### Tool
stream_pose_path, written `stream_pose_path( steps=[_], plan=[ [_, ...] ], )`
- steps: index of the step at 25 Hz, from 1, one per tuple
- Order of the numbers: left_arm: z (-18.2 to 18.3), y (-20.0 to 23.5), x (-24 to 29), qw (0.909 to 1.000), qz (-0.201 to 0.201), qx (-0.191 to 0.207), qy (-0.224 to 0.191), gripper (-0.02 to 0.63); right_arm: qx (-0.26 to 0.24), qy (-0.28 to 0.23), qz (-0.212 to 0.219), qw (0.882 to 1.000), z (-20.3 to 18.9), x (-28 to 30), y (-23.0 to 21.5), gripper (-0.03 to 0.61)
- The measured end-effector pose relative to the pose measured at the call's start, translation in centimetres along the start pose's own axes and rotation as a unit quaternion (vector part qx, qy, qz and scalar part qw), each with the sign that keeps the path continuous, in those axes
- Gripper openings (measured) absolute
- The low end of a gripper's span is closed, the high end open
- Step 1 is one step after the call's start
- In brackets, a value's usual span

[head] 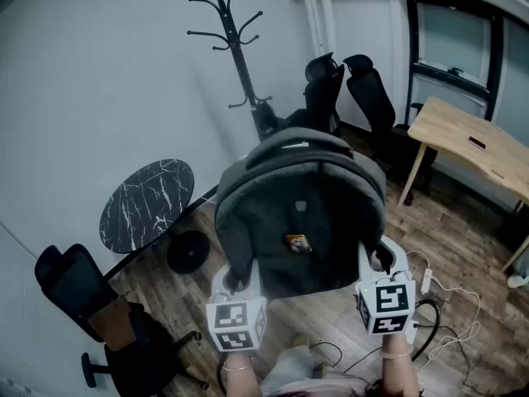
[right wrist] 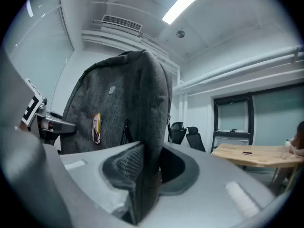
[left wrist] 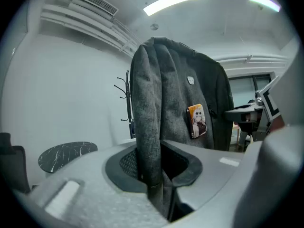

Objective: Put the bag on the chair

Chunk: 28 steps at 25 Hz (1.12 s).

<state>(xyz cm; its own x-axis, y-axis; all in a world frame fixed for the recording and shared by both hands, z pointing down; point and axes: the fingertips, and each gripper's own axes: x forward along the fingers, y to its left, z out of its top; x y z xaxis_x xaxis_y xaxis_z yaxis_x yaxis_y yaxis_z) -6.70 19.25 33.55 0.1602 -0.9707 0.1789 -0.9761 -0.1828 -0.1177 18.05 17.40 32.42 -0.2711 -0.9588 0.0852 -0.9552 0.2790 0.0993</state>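
L hand-held gripper (head: 237,286) & R hand-held gripper (head: 381,260), low in head view, are each clamped on grey fabric at a side edge of the bag (head: 302,197): L on its left edge, R on its right. Bag is upright in the air btwn them, above wood floor (head: 463,246), on no chair. Small picture badge (head: 297,241) on bag's front. Left of bag: black office chair (head: 78,292), then round marble table (head: 147,203). Behind: coat rack (head: 238,56) & two black chairs (head: 368,89) by far wall. Wooden table (head: 475,143) at right.
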Motion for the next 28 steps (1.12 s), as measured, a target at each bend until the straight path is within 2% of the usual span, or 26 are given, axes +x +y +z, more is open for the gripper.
stream_pose_path(
  steps=[20, 28],
  plan=[
    [0.2, 7.0, 9.1, 0.9998, -0.017, -0.003, -0.002, 0.083, -0.009, 0.001, -0.017, 1.000, 1.0, 10.6, 2.4, 0.081],
    [0.9, 9.4, 12.3, 0.9992, -0.041, -0.002, -0.002, 0.083, -0.008, 0.003, -0.031, 0.999, 1.8, 13.7, 3.3, 0.081]
  ],
)
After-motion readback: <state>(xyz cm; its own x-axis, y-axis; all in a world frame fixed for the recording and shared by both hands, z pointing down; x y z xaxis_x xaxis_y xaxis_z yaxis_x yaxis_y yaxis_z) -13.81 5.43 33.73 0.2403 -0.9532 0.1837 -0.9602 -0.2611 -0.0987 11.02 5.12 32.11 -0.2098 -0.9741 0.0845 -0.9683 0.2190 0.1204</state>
